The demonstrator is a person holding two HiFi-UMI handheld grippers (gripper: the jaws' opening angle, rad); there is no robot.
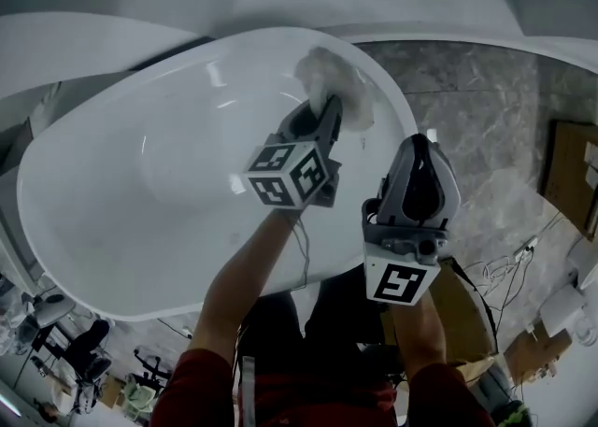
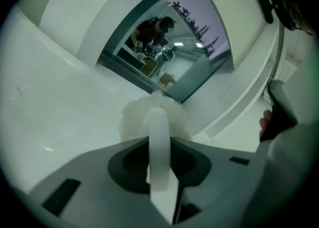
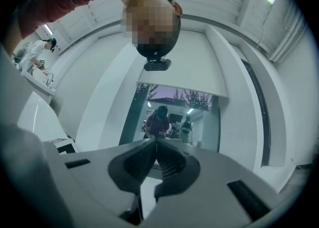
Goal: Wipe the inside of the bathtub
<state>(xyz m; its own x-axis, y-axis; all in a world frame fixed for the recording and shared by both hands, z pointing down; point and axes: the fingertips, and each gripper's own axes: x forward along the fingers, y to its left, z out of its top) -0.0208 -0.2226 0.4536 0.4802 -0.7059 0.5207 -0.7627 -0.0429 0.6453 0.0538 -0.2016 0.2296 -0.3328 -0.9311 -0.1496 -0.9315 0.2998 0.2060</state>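
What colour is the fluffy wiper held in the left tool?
The wiper is white, like the bathtub; the head view shows it best.

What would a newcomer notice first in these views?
The big white bathtub fills the head view. By its far right rim, the left gripper has its jaws shut on the handle of a fluffy white wiper. The right gripper, jaws together and empty, hangs outside the tub's right rim above the marble floor.
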